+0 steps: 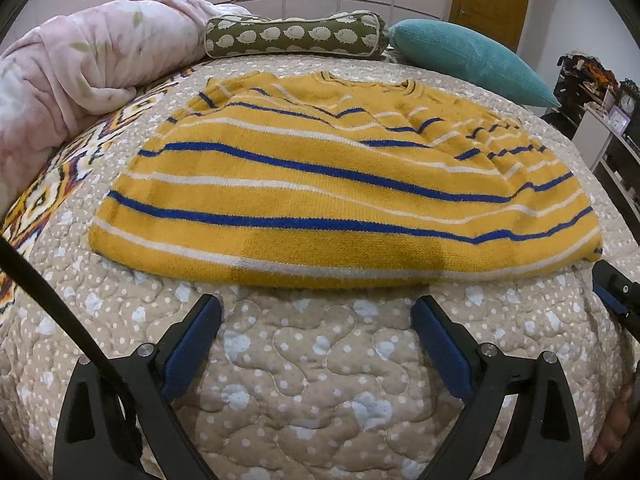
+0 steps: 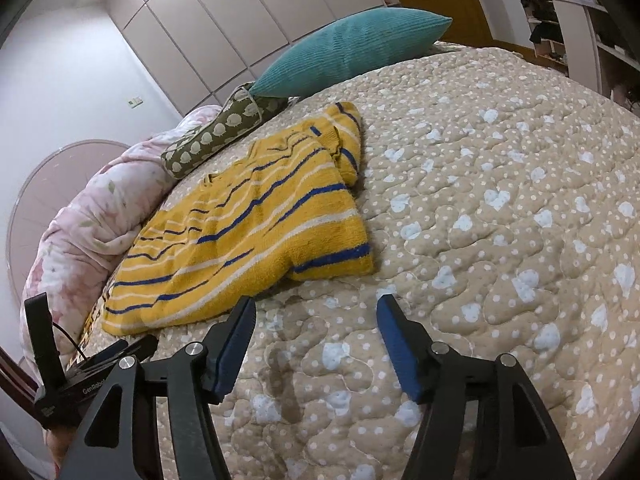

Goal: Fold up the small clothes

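Observation:
A small yellow sweater [image 1: 340, 184] with blue and white stripes lies flat on the beige quilted bed [image 1: 320, 380], sleeves folded in, hem toward me. My left gripper [image 1: 316, 312] is open and empty, just short of the hem's middle. The sweater also shows in the right wrist view [image 2: 248, 232], lying to the left. My right gripper [image 2: 316, 312] is open and empty over the quilt [image 2: 500, 240], near the sweater's near right corner. The right gripper's finger also shows at the right edge of the left wrist view [image 1: 616, 292].
A pink floral duvet [image 1: 72, 80] is bunched at the left. An olive bolster with a hedgehog print [image 1: 296, 38] and a teal cushion [image 1: 472, 60] lie beyond the sweater. Shelves [image 1: 608, 120] stand off the bed's right side. The left gripper's body shows at lower left of the right wrist view [image 2: 80, 384].

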The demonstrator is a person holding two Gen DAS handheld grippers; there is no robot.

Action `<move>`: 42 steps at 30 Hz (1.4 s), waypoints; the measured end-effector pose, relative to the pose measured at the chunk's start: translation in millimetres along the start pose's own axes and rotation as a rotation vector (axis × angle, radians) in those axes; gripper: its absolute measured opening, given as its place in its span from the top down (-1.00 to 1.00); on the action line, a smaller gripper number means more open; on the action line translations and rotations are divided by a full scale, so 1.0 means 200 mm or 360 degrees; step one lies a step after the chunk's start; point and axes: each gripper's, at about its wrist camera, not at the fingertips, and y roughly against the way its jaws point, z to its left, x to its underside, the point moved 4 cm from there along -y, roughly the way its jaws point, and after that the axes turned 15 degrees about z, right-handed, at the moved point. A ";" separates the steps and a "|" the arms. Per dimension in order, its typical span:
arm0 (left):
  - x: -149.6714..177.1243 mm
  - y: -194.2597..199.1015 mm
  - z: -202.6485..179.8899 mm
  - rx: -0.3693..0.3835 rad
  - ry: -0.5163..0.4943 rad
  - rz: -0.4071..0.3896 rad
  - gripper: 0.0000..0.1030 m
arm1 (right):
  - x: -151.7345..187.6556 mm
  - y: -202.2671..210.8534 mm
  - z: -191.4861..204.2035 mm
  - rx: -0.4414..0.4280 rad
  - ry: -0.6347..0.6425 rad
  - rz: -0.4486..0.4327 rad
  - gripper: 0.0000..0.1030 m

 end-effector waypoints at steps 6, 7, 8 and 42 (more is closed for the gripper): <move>0.03 0.14 0.03 0.0251 0.0056 -0.0144 -0.87 | -0.03 -0.03 0.13 -0.0029 0.0058 0.0071 -0.41; 0.03 0.16 0.04 0.0271 0.0063 -0.0159 -0.87 | -0.04 -0.05 0.14 -0.0041 0.0061 0.0084 -0.41; 0.03 0.19 0.04 0.0311 0.0072 -0.0180 -0.87 | -0.05 -0.07 0.15 -0.0054 0.0051 0.0094 -0.41; 0.06 0.48 1.54 0.0335 0.1217 -0.0518 -0.87 | -0.01 -0.90 1.74 0.0335 0.1157 0.0344 0.77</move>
